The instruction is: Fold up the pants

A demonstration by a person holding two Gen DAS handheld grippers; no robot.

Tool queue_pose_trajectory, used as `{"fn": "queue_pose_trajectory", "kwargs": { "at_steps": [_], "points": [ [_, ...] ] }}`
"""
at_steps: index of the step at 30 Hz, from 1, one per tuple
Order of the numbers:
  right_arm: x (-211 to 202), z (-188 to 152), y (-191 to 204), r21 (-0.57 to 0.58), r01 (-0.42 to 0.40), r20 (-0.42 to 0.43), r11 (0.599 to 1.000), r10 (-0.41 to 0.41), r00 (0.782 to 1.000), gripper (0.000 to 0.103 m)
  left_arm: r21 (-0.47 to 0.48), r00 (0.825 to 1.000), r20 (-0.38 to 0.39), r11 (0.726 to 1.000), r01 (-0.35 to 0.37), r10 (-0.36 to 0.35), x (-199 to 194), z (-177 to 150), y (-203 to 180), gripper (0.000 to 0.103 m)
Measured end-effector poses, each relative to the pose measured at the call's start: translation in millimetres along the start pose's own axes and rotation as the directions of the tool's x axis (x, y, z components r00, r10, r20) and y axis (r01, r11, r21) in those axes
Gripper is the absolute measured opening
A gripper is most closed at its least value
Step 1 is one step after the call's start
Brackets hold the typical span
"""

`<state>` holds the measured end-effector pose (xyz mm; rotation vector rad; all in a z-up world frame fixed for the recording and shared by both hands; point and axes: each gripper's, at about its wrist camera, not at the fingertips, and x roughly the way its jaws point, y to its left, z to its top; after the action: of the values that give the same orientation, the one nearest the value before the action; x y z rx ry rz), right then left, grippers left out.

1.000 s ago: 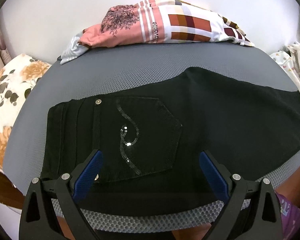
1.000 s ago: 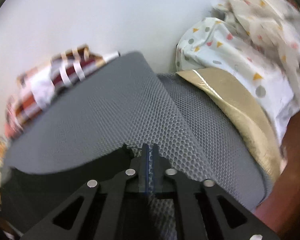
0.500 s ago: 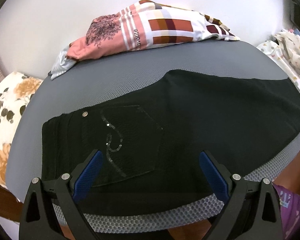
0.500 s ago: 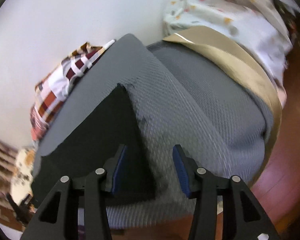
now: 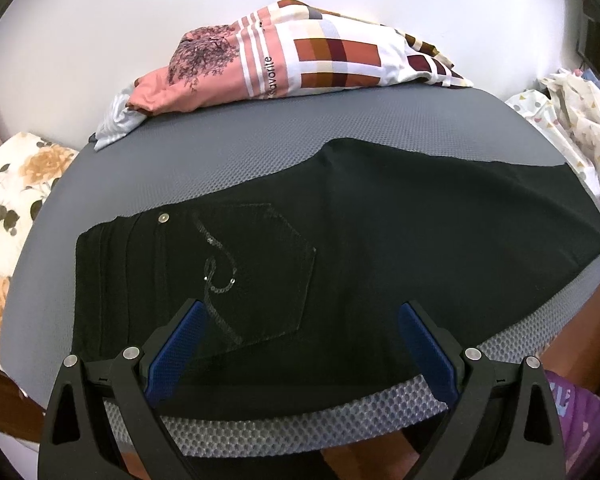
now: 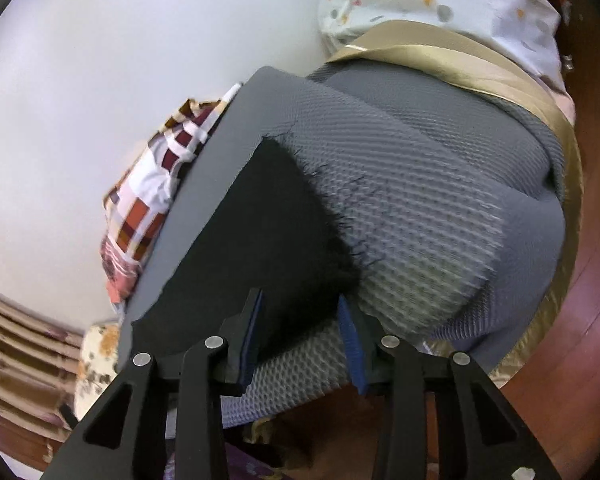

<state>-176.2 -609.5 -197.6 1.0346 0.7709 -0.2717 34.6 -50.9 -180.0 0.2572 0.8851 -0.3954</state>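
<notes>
Black pants (image 5: 340, 248) lie flat on a grey mesh mattress (image 5: 236, 152), folded leg over leg, waistband at the left, a sequinned back pocket (image 5: 256, 268) up, legs running right. My left gripper (image 5: 300, 344) is open and empty above the near edge by the pocket. In the right wrist view the frayed leg hem (image 6: 324, 208) lies near the mattress corner. My right gripper (image 6: 300, 328) is open, just short of the hem end of the pants (image 6: 244, 248), holding nothing.
A pile of pink and checked clothes (image 5: 300, 60) lies at the far edge against the white wall. A floral pillow (image 5: 8, 200) is at the left. Dotted white bedding (image 6: 440, 0) and a gold sheet (image 6: 440, 56) lie past the right end. Wooden floor (image 6: 588, 320) lies below.
My right gripper opened, let go of the leg hem, and drew back toward the mattress edge. The hem now lies flat. The left view shifted slightly; the pants stayed put.
</notes>
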Motion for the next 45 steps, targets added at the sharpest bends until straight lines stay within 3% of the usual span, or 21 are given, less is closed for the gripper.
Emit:
{"fn": "queue_pose_trajectory", "kwargs": {
  "at_steps": [2, 3, 4, 5, 8, 10, 12, 13, 15, 18, 20, 21, 22, 24, 25, 27, 28, 32, 34, 41, 45],
  "points": [
    [8.4, 0.3, 5.3, 0.01, -0.025, -0.013, 1.0, 0.026, 1.0, 0.035, -0.007, 1.0, -0.007, 1.0, 0.001, -0.001, 0.6, -1.9, 1.2, 0.097],
    [10.2, -0.2, 10.3, -0.017, 0.0, -0.006, 1.0, 0.0, 1.0, 0.03, -0.013, 1.0, -0.008, 1.0, 0.003, -0.003, 0.9, -2.2, 2.0, 0.097],
    [11.8, -0.8, 16.1, -0.053, 0.045, 0.004, 0.998, -0.045, 0.999, 0.009, -0.019, 1.0, -0.01, 1.0, 0.006, -0.006, 1.0, -2.7, 3.0, 0.097],
    [13.9, -1.1, 21.6, -0.081, 0.087, 0.006, 0.993, -0.086, 0.996, 0.008, -0.02, 1.0, -0.011, 1.0, 0.006, -0.007, 1.1, -3.0, 3.6, 0.097],
    [0.6, 1.4, 30.2, -0.072, 0.087, 0.05, 0.994, -0.083, 0.995, 0.006, -0.014, 1.0, -0.012, 1.0, -0.004, 0.004, -0.2, -3.4, 4.6, 0.097],
    [-10.9, 0.8, 34.2, -0.095, 0.095, 0.087, 0.991, -0.087, 0.992, 0.005, -0.008, 1.0, -0.004, 1.0, -0.012, 0.012, -1.4, -5.0, 6.4, 0.097],
    [2.1, -0.2, 22.2, -0.081, 0.143, 0.042, 0.986, -0.14, 0.989, 0.005, -0.014, 1.0, -0.01, 1.0, -0.014, 0.014, 1.9, -7.7, 10.4, 0.097],
    [9.9, -2.0, 7.8, -0.019, 0.124, 0.011, 0.992, -0.124, 0.992, 0.005, -0.019, 1.0, -0.016, 1.0, -0.013, 0.013, 3.9, -8.6, 12.4, 0.097],
    [6.1, -1.9, 3.5, -0.001, 0.09, 0.027, 0.996, -0.09, 0.996, 0.005, -0.043, 1.0, -0.024, 0.999, -0.015, 0.014, 6.1, -11.4, 17.6, 0.097],
    [1.8, -3.5, 1.8, 0.028, 0.044, 0.034, 0.999, -0.044, 0.998, 0.013, -0.077, 1.0, -0.013, 0.997, 0.017, -0.018, 4.5, -14.5, 24.5, 0.097],
    [-4.5, -3.2, 1.4, 0.04, 0.091, 0.043, 0.995, -0.093, 0.995, 0.02, -0.081, 0.999, 0.004, 0.996, 0.045, -0.045, 1.1, -13.2, 23.2, 0.097],
    [-14.2, -5.8, 3.5, 0.043, 0.141, 0.085, 0.989, -0.144, 0.986, 0.02, -0.07, 0.998, 0.007, 0.996, 0.061, -0.06, -0.6, -11.2, 20.1, 0.097],
    [-28.3, -11.2, 5.7, 0.065, 0.135, 0.127, 0.989, -0.143, 0.982, 0.021, -0.044, 0.998, 0.013, 0.997, 0.066, -0.066, -3.4, -9.4, 14.7, 0.097],
    [-36.0, -23.5, 18.2, 0.076, -0.042, 0.12, 0.996, 0.032, 0.992, 0.021, -0.001, 0.998, 0.041, 0.999, 0.051, -0.051, -9.1, -8.5, 5.5, 0.097],
    [-30.6, -32.8, 28.7, 0.072, -0.145, 0.072, 0.987, 0.14, 0.988, 0.021, 0.01, 0.998, 0.049, 0.999, 0.049, -0.05, -10.3, -8.0, 2.3, 0.097],
    [0.1, -60.8, 58.9, 0.089, -0.31, -0.091, 0.947, 0.317, 0.944, 0.021, 0.016, 0.996, 0.052, 0.997, 0.072, -0.073, -8.5, -7.9, -4.0, 0.097],
    [14.8, -73.0, 71.1, 0.094, -0.33, -0.144, 0.939, 0.341, 0.929, 0.021, 0.012, 0.995, 0.048, 0.996, 0.083, -0.084, -6.5, -7.6, -6.2, 0.097],
    [79.2, -112.5, 103.3, 0.132, -0.351, -0.295, 0.927, 0.375, 0.879, 0.021, 0.021, 0.994, 0.047, 0.995, 0.096, -0.097, -8.1, -9.2, -11.8, 0.097],
    [98.0, -122.4, 109.9, 0.147, -0.338, -0.335, 0.93, 0.368, 0.867, 0.022, 0.03, 0.994, 0.062, 0.996, 0.088, -0.09, -12.1, -10.7, -12.1, 0.097],
    [129.8, -128.5, 116.9, 0.194, -0.275, -0.344, 0.942, 0.328, 0.88, 0.031, -0.025, 0.991, 0.027, 0.991, 0.131, -0.13, -1.6, -18.0, -4.0, 0.097],
    [129.1, -126.6, 115.8, 0.194, -0.258, -0.309, 0.946, 0.309, 0.899, 0.026, -0.023, 0.991, 0.023, 0.991, 0.133, -0.133, 0.5, -20.3, -3.7, 0.097]
  ]
}}
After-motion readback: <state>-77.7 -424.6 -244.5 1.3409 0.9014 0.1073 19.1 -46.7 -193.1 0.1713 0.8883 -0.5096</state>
